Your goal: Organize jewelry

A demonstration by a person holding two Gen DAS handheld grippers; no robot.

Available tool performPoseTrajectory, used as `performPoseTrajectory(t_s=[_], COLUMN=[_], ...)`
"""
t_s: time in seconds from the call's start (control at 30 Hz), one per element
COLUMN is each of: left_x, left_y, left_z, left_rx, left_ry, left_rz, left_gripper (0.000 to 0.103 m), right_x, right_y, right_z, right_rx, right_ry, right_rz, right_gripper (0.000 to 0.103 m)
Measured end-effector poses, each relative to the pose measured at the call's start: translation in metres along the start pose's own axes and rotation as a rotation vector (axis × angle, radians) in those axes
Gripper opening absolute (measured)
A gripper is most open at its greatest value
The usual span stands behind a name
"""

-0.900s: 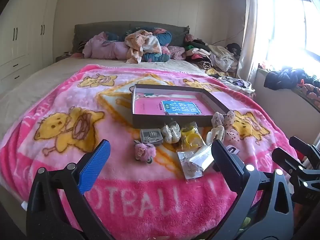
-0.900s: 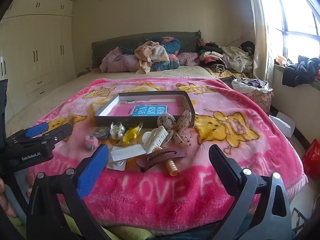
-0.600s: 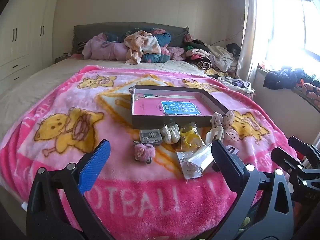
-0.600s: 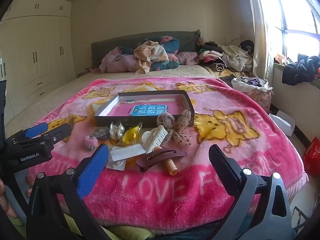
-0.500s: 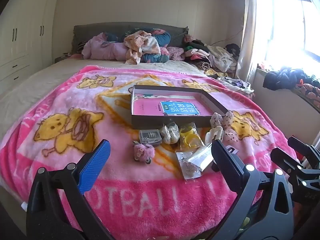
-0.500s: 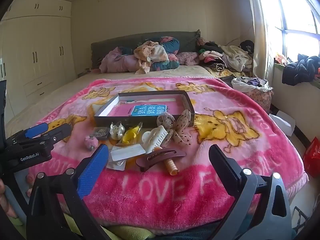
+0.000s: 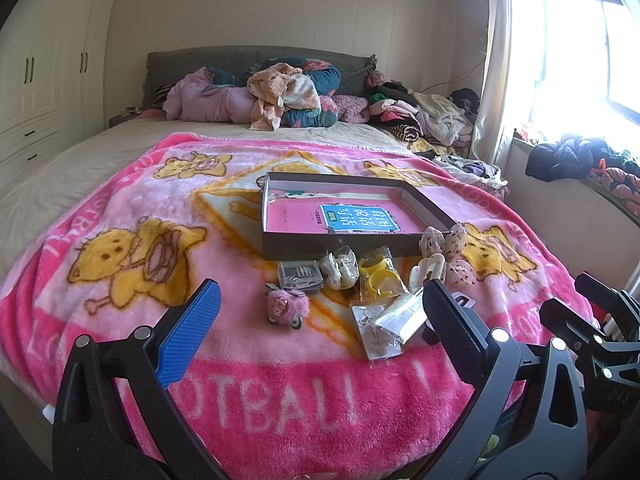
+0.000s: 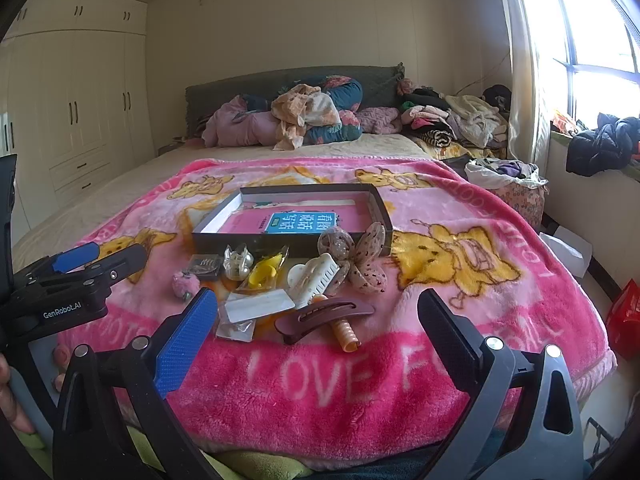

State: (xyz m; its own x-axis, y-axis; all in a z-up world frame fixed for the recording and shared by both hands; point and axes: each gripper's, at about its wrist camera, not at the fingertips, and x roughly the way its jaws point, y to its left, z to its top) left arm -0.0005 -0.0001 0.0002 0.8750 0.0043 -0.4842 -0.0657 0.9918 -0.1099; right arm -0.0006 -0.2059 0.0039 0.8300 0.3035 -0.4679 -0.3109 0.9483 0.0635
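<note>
Sitting mid-bed, the shallow dark cardboard box [image 8: 378, 204] holds one pink book with a blue label [image 8: 298, 222]. Just in front lies the jewelry clutter: one brown hair clip [image 8: 322, 316], one white claw clip [image 8: 312, 276], one fluffy pink keychain [image 7: 288, 308], one small clear plastic case [image 7: 300, 274]. All rests on a pink cartoon-bear fleece blanket [image 8: 460, 264]. Both left gripper [image 7: 320, 320] and right gripper [image 8: 316, 324] hover wide apart, holding nothing. Clothes pile [image 8: 304, 120] at the headboard; cream wardrobes [image 8: 80, 120] beyond.
</note>
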Motion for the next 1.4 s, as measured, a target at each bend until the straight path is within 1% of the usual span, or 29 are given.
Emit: performPoseTrajectory(t_s=[1.4], left_x=[-0.0003], left_y=[0.0006], left_z=[0.0003], left_rx=[-0.001], left_ry=[-0.005], left_rz=[-0.003], left_gripper=[0.093], right_x=[-0.0036], right_y=[-0.0007], right_z=[0.0028], right_rx=[-0.004], right_ry=[-0.014], right_rz=[-0.010], right_gripper=[0.097])
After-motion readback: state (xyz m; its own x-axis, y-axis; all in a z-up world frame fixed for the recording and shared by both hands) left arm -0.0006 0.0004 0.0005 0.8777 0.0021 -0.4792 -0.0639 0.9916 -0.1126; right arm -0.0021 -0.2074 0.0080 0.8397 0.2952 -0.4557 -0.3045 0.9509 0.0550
